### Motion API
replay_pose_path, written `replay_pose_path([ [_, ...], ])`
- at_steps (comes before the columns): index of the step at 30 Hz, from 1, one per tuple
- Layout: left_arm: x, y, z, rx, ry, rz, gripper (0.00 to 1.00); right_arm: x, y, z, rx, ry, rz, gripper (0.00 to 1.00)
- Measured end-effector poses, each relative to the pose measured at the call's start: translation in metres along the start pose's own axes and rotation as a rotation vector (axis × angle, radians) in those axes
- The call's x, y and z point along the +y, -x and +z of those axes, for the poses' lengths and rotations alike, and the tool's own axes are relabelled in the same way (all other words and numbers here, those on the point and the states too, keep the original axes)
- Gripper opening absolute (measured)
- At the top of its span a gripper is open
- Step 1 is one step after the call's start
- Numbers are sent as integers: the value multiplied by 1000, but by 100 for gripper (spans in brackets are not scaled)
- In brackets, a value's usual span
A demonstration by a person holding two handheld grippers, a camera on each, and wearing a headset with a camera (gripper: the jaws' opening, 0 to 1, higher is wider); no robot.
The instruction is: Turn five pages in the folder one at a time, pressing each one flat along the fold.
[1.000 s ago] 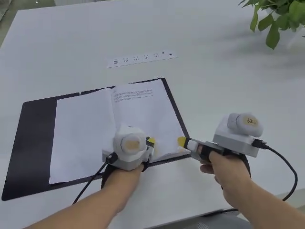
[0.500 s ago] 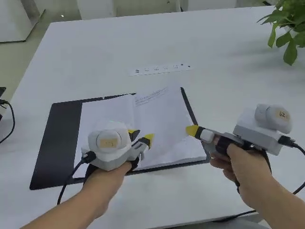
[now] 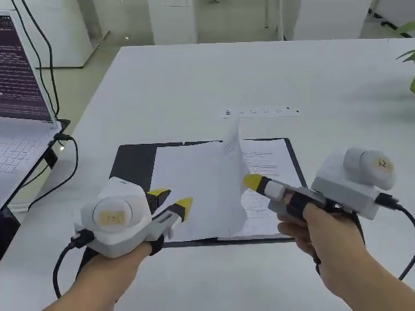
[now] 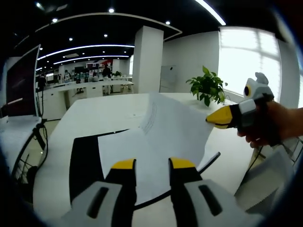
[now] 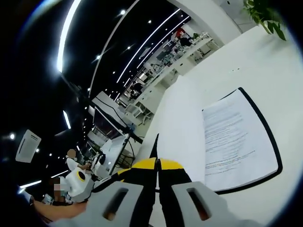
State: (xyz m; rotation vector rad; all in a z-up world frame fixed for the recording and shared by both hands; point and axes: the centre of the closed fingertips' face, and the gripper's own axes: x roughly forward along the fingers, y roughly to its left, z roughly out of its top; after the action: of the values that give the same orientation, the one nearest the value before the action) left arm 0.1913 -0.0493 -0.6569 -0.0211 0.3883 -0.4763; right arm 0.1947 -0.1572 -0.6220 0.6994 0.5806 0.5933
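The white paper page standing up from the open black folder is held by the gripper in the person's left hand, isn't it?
Not quite: the right gripper holds it. The right gripper view shows its yellow-tipped jaws shut on the edge of the white paper page, which stands up from the open black folder. The left gripper hovers open and holds nothing.

right gripper (image 5: 157, 163): yellow tips pinched on page (image 5: 155, 144), edge-on at 6 | folder (image 5: 271, 142): open flat at 3, printed sheet (image 5: 236, 137) facing up | left gripper (image 5: 78, 182): at 8 | plant (image 5: 265, 16): at 2 | table (image 5: 227, 71): white
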Motion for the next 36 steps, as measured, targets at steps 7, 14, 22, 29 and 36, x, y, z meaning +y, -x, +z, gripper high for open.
replay_pose_path([
  [7, 28, 31, -3, -8, 11, 45, 26, 12, -29, -21, 64, 25, 10, 0],
  [14, 45, 55, -10, -2, 26, 63, 26, 11, -60, -46, 137, 49, -5, 0],
  [22, 62, 75, -18, 9, 47, 88, 25, 6, -97, -79, 215, 59, -26, 0],
  [29, 72, 86, -29, 30, 74, 93, 23, 1, -126, -113, 283, 57, -61, 0],
  [36, 78, 89, -46, 59, 96, 94, 22, -6, -146, -146, 353, 81, -98, 0],
])
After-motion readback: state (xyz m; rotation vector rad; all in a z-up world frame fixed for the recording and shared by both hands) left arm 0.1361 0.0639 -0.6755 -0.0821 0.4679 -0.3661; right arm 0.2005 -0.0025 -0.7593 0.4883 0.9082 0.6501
